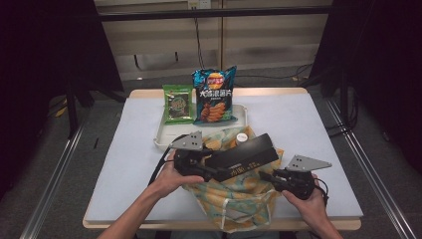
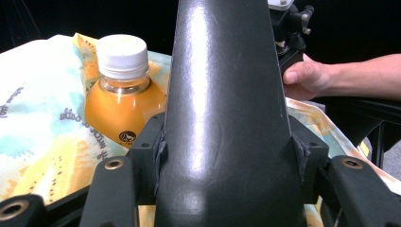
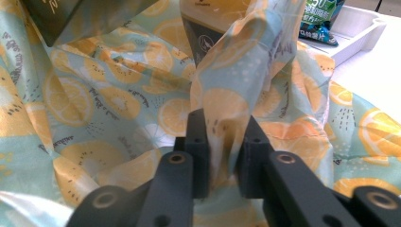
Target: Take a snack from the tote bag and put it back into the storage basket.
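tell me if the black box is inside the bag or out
Mostly out. The left tongs grip the black box above the open bag; it lies across the mouth, beside a juice bottle.

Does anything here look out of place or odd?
Nothing is spilled or damaged. The long black box, clamped in the left gripper, lies slanted across the rumpled lemon-print bag rather than inside it, beside the orange bottle. The right gripper pinches a bag fold.
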